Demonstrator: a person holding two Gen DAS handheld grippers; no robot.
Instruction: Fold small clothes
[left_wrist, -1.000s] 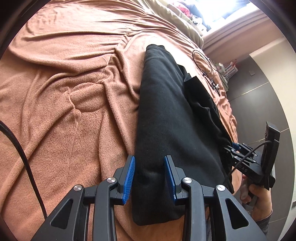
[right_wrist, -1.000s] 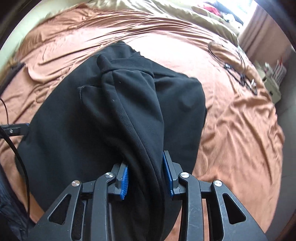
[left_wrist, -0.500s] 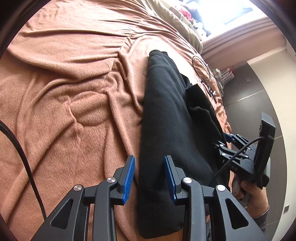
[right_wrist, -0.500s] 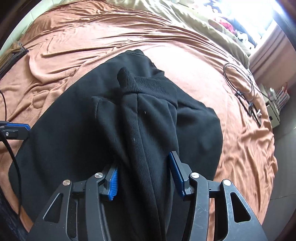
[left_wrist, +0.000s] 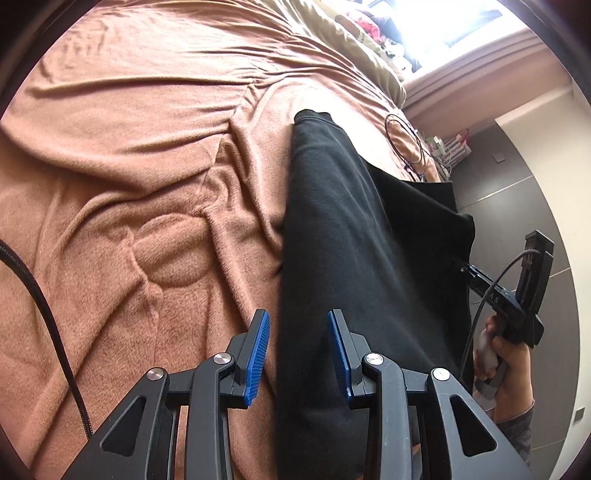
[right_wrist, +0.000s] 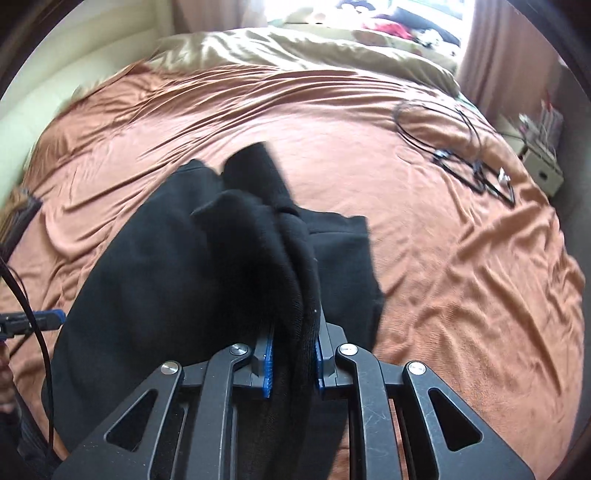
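A black garment (left_wrist: 351, 240) lies lengthwise on the brown blanket (left_wrist: 129, 184), partly folded over itself. My left gripper (left_wrist: 297, 317) hovers open above the garment's left edge, and its blue pads (left_wrist: 258, 343) touch nothing. In the right wrist view the right gripper (right_wrist: 294, 332) is closing, its pads pressing a bunched ribbed fold of the garment (right_wrist: 166, 277) that rises between them. The left wrist view shows the right gripper's body (left_wrist: 495, 295) in a person's hand (left_wrist: 513, 354) at the garment's right edge, with its fingertips hidden by cloth.
A coiled black cable (right_wrist: 454, 155) lies on the blanket (right_wrist: 461, 277) at the far right. An olive duvet (right_wrist: 332, 48) with clothes on it is heaped at the bed's far end. Beyond the bed's right edge are a box of small items (right_wrist: 539, 162) and dark floor tiles (left_wrist: 517, 206).
The right gripper spread its pads, then closed tighter on a narrower bunch of the garment and lifted it as it moved. The garment's edge drifted rightward under the left pads.
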